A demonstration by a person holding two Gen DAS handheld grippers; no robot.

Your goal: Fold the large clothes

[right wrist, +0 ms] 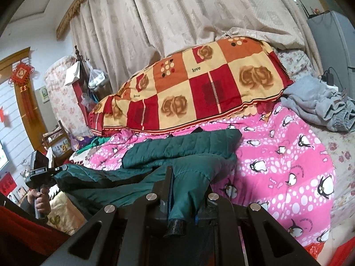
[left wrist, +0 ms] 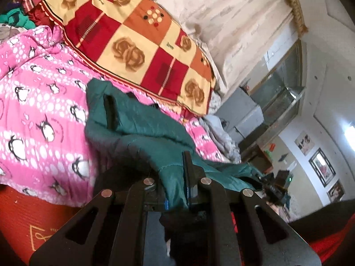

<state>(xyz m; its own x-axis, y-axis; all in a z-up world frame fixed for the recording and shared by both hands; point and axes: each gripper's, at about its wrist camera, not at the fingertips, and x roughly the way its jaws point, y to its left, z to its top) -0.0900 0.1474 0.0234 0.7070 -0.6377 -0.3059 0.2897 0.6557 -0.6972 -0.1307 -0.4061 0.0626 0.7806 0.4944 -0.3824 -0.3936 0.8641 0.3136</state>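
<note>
A dark teal quilted jacket (left wrist: pixel 144 128) (right wrist: pixel 184 146) lies crumpled on a pink penguin quilt (left wrist: pixel 33 110) (right wrist: pixel 288 155) on the bed. My left gripper (left wrist: pixel 177 177) is shut on a fold of the jacket's edge, which is lifted off the quilt. My right gripper (right wrist: pixel 188 190) is shut on a sleeve end, and the sleeve's black cuff (right wrist: pixel 177 228) pokes out behind the jaws. Each view shows the other gripper in a hand: the right gripper (left wrist: pixel 275 186) at the right, the left gripper (right wrist: pixel 40 166) at the far left. The jacket stretches between them.
A red, orange and cream patterned blanket (left wrist: pixel 137 44) (right wrist: pixel 188 88) is heaped at the back of the bed before beige curtains (right wrist: pixel 177 11). A grey garment (right wrist: pixel 321 106) lies at the quilt's right. A red mat (left wrist: pixel 22 217) sits below the bed edge.
</note>
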